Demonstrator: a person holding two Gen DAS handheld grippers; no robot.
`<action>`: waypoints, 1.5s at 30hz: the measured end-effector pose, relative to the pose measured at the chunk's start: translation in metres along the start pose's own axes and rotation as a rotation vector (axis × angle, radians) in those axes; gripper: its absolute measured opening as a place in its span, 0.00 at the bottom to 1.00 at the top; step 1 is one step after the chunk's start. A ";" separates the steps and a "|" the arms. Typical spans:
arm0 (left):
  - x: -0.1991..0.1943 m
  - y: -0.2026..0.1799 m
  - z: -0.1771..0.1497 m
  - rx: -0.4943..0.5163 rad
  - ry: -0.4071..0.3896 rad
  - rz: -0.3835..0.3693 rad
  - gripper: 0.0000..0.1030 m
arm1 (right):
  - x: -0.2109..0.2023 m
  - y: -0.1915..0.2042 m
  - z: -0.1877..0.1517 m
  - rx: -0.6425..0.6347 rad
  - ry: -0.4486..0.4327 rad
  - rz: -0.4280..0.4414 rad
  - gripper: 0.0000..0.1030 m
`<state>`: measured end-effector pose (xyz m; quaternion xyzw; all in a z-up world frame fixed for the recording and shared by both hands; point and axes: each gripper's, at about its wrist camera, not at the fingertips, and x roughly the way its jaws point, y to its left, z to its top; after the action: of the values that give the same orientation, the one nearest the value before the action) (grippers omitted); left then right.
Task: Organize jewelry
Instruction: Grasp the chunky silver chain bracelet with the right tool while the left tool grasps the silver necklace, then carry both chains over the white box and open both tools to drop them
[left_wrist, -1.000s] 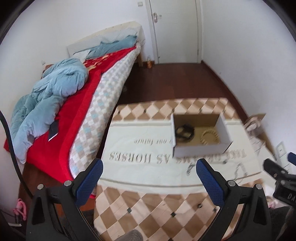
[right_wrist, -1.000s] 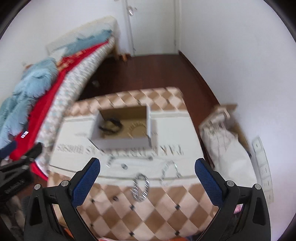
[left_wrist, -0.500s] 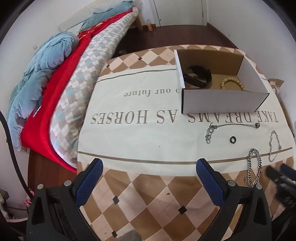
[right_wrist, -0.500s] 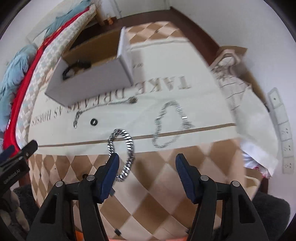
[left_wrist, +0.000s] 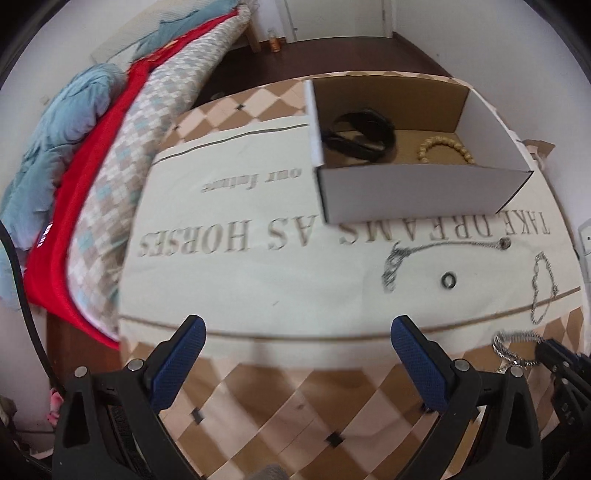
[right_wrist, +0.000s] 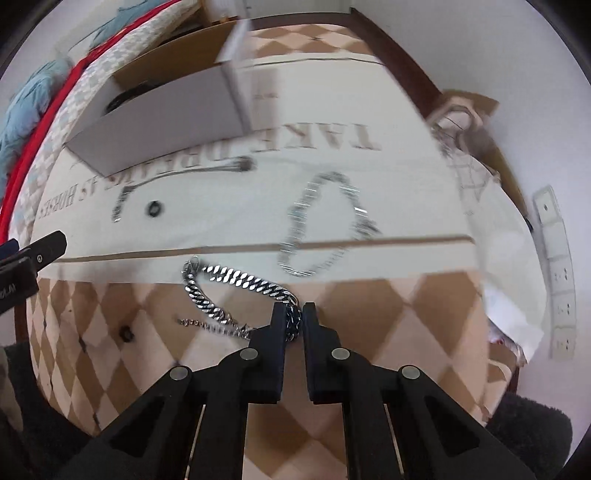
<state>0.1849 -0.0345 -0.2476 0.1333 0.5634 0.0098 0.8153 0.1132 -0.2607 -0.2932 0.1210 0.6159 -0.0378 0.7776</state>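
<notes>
Left hand-held gripper (left_wrist: 295, 343) hangs over the near edge of the table (left_wrist: 258, 398), jaws wide apart, holding nothing. Ahead of it the cardboard box (left_wrist: 413, 192) sits on the printed cloth (left_wrist: 229, 280) with a black bracelet (left_wrist: 360, 136) and a beaded bracelet (left_wrist: 445, 147) inside. Loose on the cloth, near side of the box: thin necklace (right_wrist: 177, 177), small dark ring (right_wrist: 154, 208), thin link bracelet (right_wrist: 321, 225). Right hand-held gripper (right_wrist: 293, 319) has its jaws nearly together, pinching one end of the chunky curb-chain bracelet (right_wrist: 229, 286); the rest of the chain lies on the table's near edge. Step in hand, by my read: grasp of the chunky bracelet. Next: lift clear without dragging, carry over the box's near wall, release inside. Risk: chain slipping from a pinch this thin.
</notes>
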 end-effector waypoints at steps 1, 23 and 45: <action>0.006 -0.003 0.004 0.007 0.005 -0.021 0.99 | -0.001 -0.007 -0.001 0.012 -0.002 -0.004 0.09; 0.034 -0.051 0.016 0.261 0.039 -0.270 0.02 | -0.004 -0.025 0.014 0.089 -0.002 0.023 0.09; -0.047 0.018 -0.035 0.028 -0.029 -0.262 0.02 | -0.073 -0.007 0.022 0.076 -0.136 0.225 0.02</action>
<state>0.1381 -0.0175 -0.2119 0.0700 0.5640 -0.1066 0.8158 0.1150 -0.2789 -0.2189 0.2156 0.5426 0.0182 0.8117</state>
